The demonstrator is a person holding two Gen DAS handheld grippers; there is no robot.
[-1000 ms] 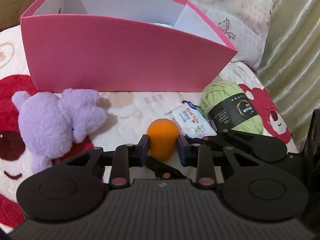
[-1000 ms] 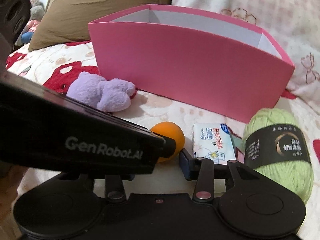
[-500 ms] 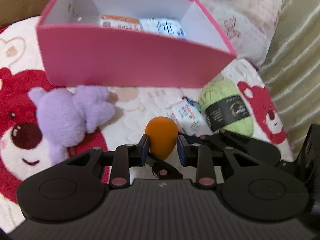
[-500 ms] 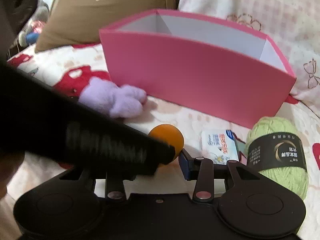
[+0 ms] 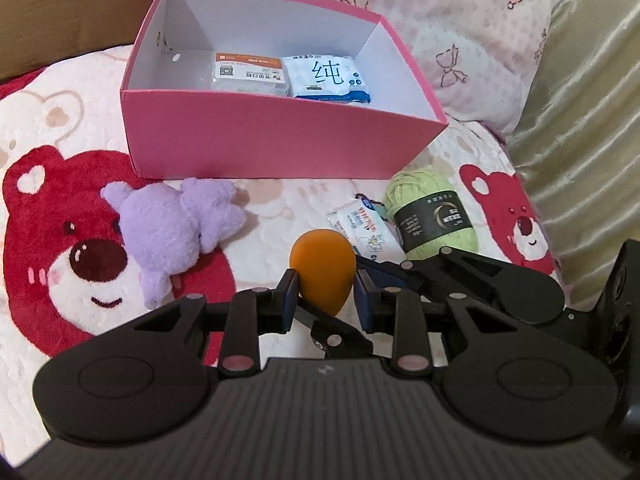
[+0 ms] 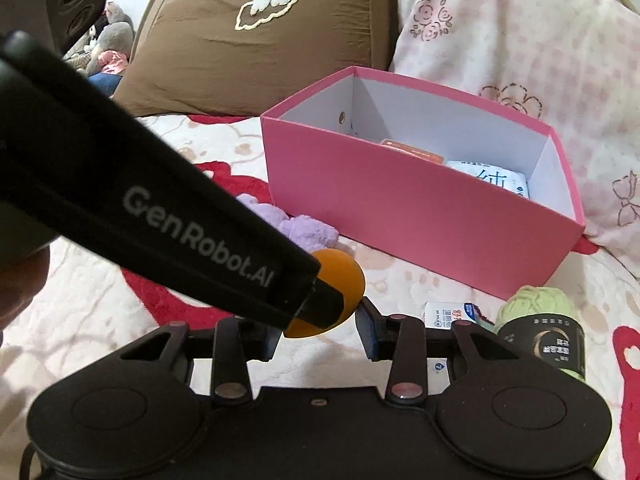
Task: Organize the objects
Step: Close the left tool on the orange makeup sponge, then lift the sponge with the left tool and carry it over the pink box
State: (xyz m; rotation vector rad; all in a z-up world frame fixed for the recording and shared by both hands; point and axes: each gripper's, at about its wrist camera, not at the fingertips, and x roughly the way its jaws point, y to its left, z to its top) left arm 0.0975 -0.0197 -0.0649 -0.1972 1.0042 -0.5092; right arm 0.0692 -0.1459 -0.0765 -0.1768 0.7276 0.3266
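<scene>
A pink box (image 5: 280, 140) stands open on a bed (image 5: 60, 120) covered by a cream blanket with red bear faces. It is the landmark for everything here. Inside it, against the far wall, lie two flat packets side by side: one with an orange label (image 5: 248, 74) and a white and blue wipes pack (image 5: 328, 80).

In front of the box, lifted above the blanket, the left gripper (image 5: 324, 300) is clamped on an orange egg-shaped sponge (image 5: 323, 268), with a blue pad pressed to each side of it.

The right gripper (image 6: 320, 332) sits just behind and to the right of the left one. Its jaws have just been closing a little and stand slightly apart. The sponge sits between them in the right wrist view, but whether the pads press on it cannot be told.

Left of the sponge, near the box's front wall, lies a purple plush (image 5: 176, 232). Right of the sponge lies a small tissue pack (image 5: 360, 232), and beyond it a green yarn ball (image 5: 432, 216) with a black band, near the box's front right corner.

Behind the box are a brown pillow (image 6: 248, 40) and a pink patterned pillow (image 6: 520, 32).
</scene>
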